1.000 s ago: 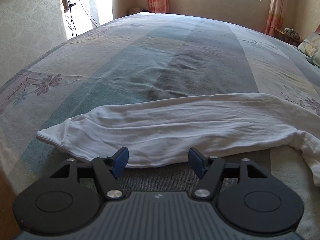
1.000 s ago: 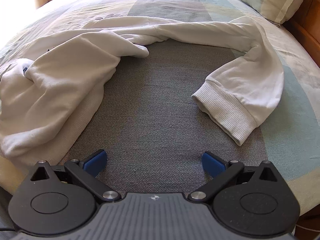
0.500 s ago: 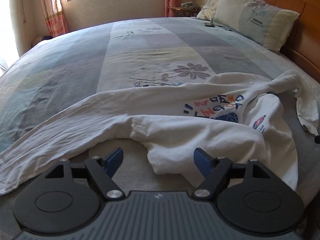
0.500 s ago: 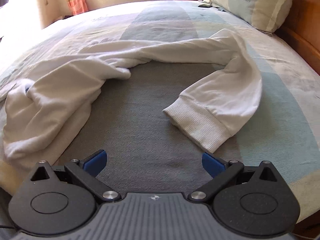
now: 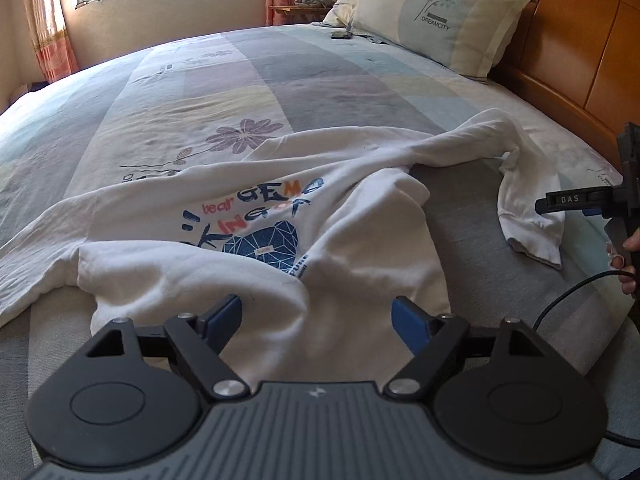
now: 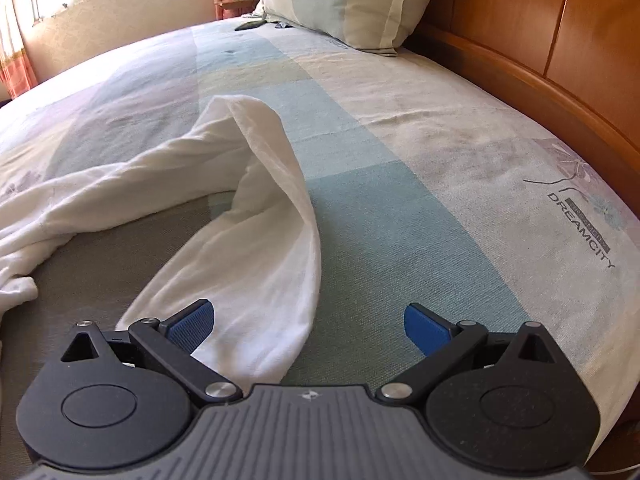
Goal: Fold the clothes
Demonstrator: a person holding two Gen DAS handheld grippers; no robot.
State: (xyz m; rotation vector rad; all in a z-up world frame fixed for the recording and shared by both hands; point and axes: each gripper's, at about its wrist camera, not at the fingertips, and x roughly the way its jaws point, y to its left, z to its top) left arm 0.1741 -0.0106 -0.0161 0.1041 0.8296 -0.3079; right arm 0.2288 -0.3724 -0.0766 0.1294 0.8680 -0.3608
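A white sweatshirt [image 5: 256,216] with a blue and orange print lies crumpled on the patchwork bedspread [image 5: 280,80]. My left gripper [image 5: 318,318] hovers over its near bunched hem. Its jaws are opening, with cloth below the gap and neither pad pressing on it. The right sleeve [image 6: 260,240] arches across the bed in the right wrist view, its end running under my right gripper [image 6: 310,322]. That gripper is open, its left pad over the sleeve. In the left wrist view one of the right gripper's fingers [image 5: 568,200] shows at the right edge beside the sleeve cuff [image 5: 536,240].
A pillow [image 5: 440,20] leans on the wooden headboard [image 5: 560,52] at the back right. A small dark object [image 5: 341,35] lies near the pillow. A person's hand [image 5: 628,256] and a black cable [image 5: 568,296] are at the right edge. The bed edge runs below the headboard [image 6: 560,92].
Both views have swung right toward the headboard. The left gripper went from the left sleeve to the printed body and its jaws widened. The right gripper has come over the right sleeve.
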